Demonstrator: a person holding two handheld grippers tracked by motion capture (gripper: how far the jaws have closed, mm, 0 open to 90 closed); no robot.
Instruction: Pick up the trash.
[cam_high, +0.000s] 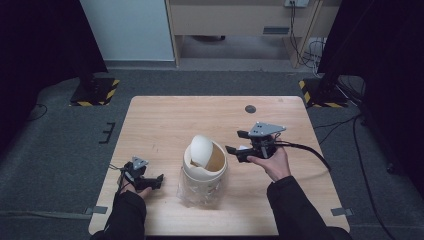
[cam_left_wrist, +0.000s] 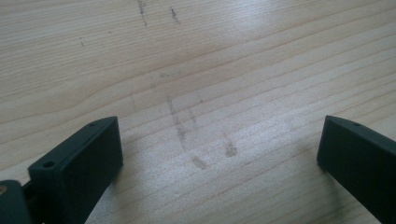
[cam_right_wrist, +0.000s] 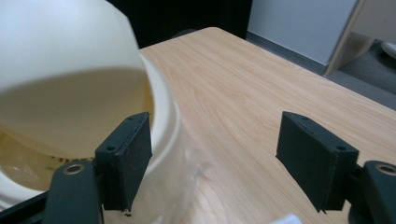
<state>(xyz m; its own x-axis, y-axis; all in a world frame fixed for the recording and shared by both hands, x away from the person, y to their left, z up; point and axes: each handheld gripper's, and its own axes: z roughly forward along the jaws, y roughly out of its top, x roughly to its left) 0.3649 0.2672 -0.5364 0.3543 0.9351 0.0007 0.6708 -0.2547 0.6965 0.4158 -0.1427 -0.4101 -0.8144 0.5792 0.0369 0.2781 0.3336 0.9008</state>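
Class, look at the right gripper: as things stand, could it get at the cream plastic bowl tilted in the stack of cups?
Probably yes. The right gripper is open beside the cream plastic bowl, which leans in the clear plastic cup stack. Nothing lies between them on the wooden table; one jaw is already near the rim.

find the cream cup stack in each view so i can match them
High view: the cream cup stack stands at table centre, near the front edge.
Left gripper view: not in it, just wooden table.
Right gripper view: fills the left side, behind the near finger.
Shared landmark: the wooden table.
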